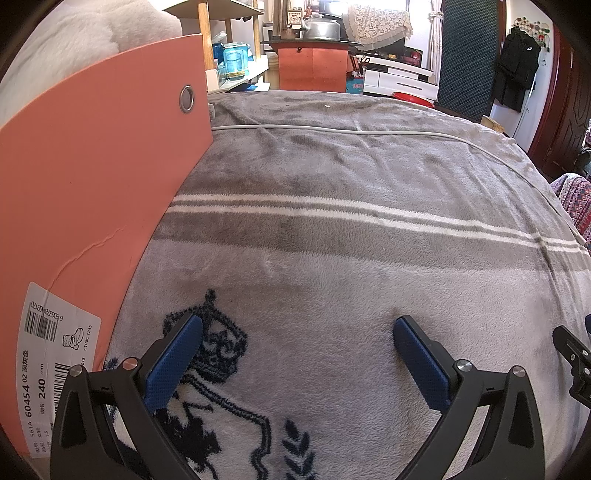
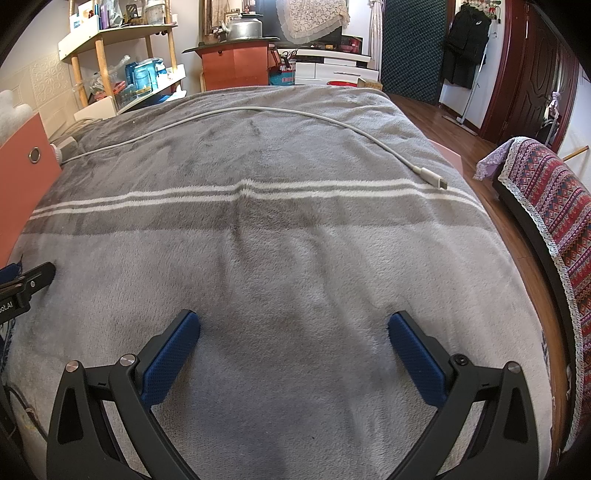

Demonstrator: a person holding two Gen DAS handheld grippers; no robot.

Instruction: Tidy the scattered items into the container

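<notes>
**Both grippers empty, cable far ahead**

Left gripper point(image 1: 297, 332) and right gripper point(image 2: 293, 328) hover spread wide over the grey blanket point(image 2: 295, 266). The white cable point(image 2: 332, 120) lies far beyond them; the orange box point(image 1: 92, 177) stands at the left

I see a bed under a grey blanket point(image 2: 295, 258) with white stripes. Beyond its far edge stand a wooden shelf unit point(image 2: 122, 55), an orange cabinet point(image 2: 236, 68) bearing a metal kettle point(image 2: 242, 27), and a white drawer unit point(image 2: 332, 66). To the right: wooden floor point(image 2: 436, 122), dark red door point(image 2: 532, 74), hanging black coat point(image 2: 465, 44).
</notes>
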